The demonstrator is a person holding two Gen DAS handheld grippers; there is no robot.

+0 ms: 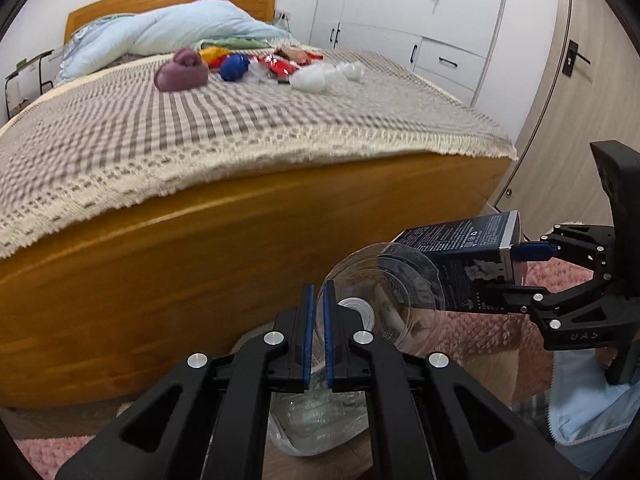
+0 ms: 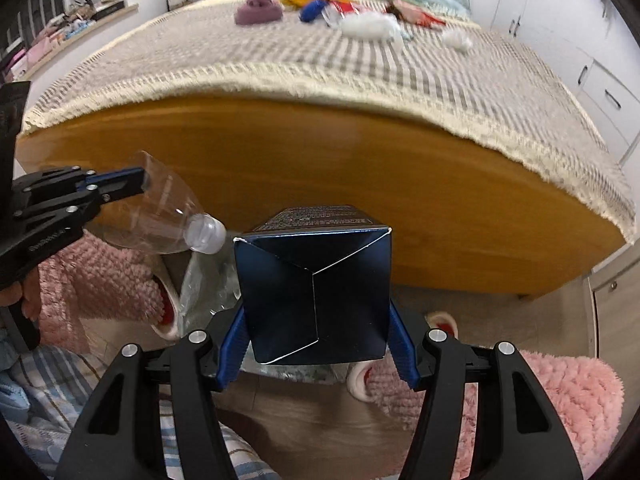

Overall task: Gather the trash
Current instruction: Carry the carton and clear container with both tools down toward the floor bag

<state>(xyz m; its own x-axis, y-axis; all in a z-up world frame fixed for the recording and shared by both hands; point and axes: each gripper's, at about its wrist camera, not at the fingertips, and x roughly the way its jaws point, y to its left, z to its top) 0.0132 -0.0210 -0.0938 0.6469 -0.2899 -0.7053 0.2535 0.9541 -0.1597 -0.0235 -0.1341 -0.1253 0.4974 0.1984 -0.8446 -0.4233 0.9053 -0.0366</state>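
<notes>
A clear plastic bottle [image 1: 396,288] with a white cap [image 2: 206,234] hangs over the floor in front of the bed, with my left gripper [image 1: 319,292] shut on its thin edge. In the right wrist view the left gripper [image 2: 138,182] comes in from the left. My right gripper [image 2: 317,314] is shut on a dark blue carton [image 2: 316,280], also visible as the blue carton [image 1: 460,248] beside the bottle. A crumpled clear plastic bag [image 1: 316,420] lies on the floor below both. More litter lies on the bed: white tissues [image 1: 316,76] and red wrappers [image 1: 280,65].
The wooden bed footboard [image 1: 200,260] stands close ahead, with a checked blanket [image 1: 240,120] over it. A purple cloth [image 1: 182,72] and a blue item [image 1: 234,66] lie among the litter. Pink fluffy slippers [image 2: 520,392] and a person's plaid trouser legs are below. White wardrobes [image 1: 400,8] stand at the right.
</notes>
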